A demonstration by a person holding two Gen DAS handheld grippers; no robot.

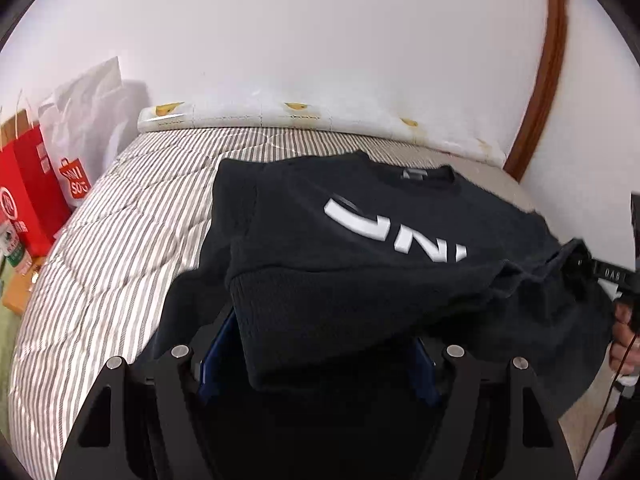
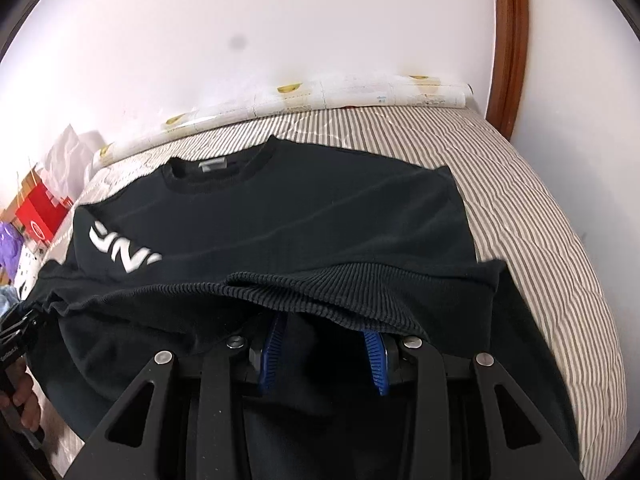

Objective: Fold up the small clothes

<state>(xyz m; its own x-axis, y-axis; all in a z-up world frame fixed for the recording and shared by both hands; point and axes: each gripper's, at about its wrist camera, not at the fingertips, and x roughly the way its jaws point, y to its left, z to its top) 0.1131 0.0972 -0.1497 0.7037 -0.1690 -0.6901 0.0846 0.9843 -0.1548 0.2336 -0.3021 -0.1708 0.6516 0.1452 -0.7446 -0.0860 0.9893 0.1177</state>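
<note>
1. Looking along the left gripper (image 1: 316,364), we see its two blue fingers (image 1: 214,354) set fairly wide apart, with the thick ribbed hem of a black sweatshirt (image 1: 360,240) bunched between them and draped over the tips; the fabric hides the pads, so we cannot tell whether they press on it.
2. Our left gripper tilts downward toward the striped mattress (image 1: 120,248), and the hem lifts off the bed where it sits in that gripper.
3. From the right wrist view, the right gripper (image 2: 326,360) has its blue ribbed fingers (image 2: 272,356) narrower, with dark cloth running between them and the ribbed hem folded over the tips; again we cannot tell whether the pads are pinching it.
4. The sweatshirt lies front up on the mattress, collar toward the white wall (image 2: 280,20), white letters (image 1: 392,232) partly covered by the raised hem.
5. A hand (image 1: 624,340) grips the right gripper's handle at the right edge of the left view; the other hand (image 2: 24,404) shows at the lower left of the right view.
6. Red shopping bags (image 1: 32,196) stand beside the bed on the left, well apart from the sweatshirt.
</note>
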